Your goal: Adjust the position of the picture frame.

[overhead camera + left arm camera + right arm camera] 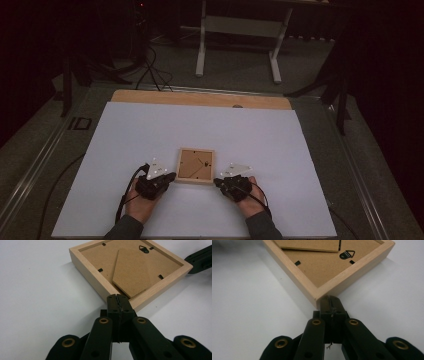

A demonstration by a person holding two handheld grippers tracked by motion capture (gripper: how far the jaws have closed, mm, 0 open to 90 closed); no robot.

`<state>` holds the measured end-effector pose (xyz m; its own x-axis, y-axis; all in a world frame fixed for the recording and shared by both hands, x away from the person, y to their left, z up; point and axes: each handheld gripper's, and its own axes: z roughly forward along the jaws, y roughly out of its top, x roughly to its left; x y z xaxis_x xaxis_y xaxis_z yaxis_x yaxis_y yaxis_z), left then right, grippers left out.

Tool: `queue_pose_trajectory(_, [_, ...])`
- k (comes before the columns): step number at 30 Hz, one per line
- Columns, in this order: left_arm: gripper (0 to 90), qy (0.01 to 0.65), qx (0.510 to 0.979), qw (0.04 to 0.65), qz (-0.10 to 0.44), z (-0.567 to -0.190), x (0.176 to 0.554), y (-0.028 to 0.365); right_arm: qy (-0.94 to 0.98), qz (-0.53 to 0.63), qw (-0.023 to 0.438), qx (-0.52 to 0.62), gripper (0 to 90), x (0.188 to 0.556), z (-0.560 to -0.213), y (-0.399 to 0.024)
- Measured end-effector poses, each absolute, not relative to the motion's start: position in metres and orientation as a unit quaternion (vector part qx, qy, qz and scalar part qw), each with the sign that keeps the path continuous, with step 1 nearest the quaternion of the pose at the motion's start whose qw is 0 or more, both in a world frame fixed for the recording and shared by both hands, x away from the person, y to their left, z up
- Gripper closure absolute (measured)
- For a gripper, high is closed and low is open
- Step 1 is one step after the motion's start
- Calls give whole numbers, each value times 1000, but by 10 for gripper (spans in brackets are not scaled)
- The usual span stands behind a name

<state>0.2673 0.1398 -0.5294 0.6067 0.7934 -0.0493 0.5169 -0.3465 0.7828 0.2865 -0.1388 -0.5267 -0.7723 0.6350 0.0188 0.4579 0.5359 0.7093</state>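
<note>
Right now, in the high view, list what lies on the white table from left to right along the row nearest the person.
Left hand → left gripper, jaws shut at the frame's near left corner → wooden picture frame, lying back side up → right gripper, jaws shut at the near right corner → right hand.

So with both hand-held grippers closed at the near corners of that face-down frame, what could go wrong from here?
1. Both shut tips, left hand-held gripper and right hand-held gripper, meet the wooden frame only at corners, so a push may spin it rather than slide it.
2. The white table looks smooth; the frame could skate away.
3. The folded stand flap could catch a tip.
</note>
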Motion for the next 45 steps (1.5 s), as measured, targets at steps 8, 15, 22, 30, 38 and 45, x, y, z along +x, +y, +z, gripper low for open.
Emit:
queue_pose_trajectory(8, [900, 413, 797, 405, 173, -531, 274, 134, 860, 364, 133, 333, 898, 293, -527, -142])
queue_pose_trajectory(15, [900, 414, 796, 406, 172, -531, 278, 133, 854, 368, 135, 341, 898, 299, -529, -145])
queue_pose_trajectory(22, [898, 417, 794, 406, 176, -531, 278, 135, 852, 372, 135, 343, 898, 301, -531, -142])
queue_pose_trajectory(30, [899, 418, 793, 407, 178, -532, 277, 134, 850, 372, 137, 347, 898, 307, -533, -142])
queue_pose_trajectory(38, [797, 420, 791, 401, 192, -533, 277, 136, 847, 375, 148, 346, 882, 308, -533, -141])
queue_pose_trajectory(45, [750, 425, 786, 405, 194, -532, 278, 140, 837, 389, 168, 346, 879, 307, -528, -146])
